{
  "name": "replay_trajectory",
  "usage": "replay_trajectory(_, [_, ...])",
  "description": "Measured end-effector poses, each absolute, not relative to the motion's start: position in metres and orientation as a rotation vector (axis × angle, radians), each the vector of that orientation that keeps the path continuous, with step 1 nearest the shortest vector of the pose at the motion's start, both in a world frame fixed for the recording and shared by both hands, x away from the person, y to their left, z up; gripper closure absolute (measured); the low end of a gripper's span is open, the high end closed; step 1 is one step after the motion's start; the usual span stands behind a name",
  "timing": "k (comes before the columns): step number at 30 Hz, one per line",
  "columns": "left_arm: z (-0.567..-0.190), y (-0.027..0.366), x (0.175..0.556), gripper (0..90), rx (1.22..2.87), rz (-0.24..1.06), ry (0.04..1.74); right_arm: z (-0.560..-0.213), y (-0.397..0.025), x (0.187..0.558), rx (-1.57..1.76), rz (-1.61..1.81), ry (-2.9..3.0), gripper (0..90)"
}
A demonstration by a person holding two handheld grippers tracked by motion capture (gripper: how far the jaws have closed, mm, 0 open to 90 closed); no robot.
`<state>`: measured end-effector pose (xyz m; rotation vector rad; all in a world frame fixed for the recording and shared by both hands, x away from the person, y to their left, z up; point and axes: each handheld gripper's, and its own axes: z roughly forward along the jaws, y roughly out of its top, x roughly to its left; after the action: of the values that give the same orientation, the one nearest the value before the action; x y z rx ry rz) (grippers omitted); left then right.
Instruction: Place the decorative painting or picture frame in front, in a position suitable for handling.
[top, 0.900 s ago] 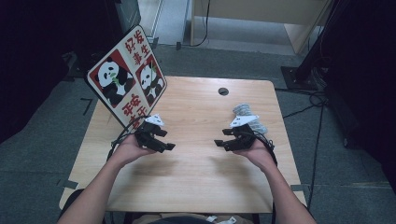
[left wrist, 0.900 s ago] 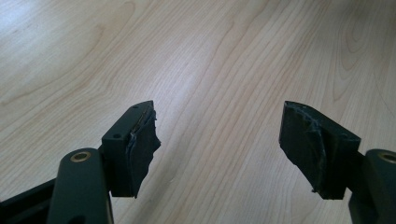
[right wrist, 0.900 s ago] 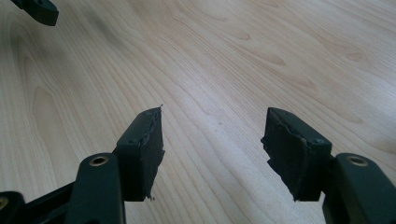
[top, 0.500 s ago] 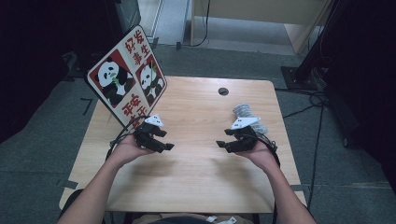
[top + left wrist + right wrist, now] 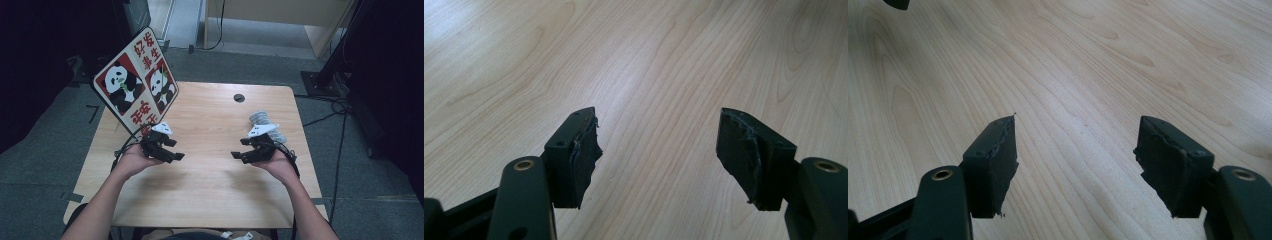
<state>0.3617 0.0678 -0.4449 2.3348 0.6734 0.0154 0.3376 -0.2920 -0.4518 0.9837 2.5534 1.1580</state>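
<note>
Grey carpet is surrounding the pale wood-grain table (image 5: 210, 185); the left gripper (image 5: 172, 152) and right gripper (image 5: 240, 152) are hovering, ragged-padded jaws wide, holding nothing.

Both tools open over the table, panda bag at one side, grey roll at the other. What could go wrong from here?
1. The panda bag stands tilted at the table's left edge, close behind the left tool; a knock may tip it off.
2. The grey roll sits behind the right tool; its cable could snag it.
3. The pads look frayed, so grip may slip.
</note>
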Motion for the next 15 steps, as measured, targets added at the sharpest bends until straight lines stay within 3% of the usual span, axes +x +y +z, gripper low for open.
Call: replay_trajectory(15, [-0.4435, 0.0767, 0.3573, 33.9, 2.367, -0.003, 0.696, -0.4526, -0.2940, 0.3421, 0.972, 1.154, 2.565, 33.2])
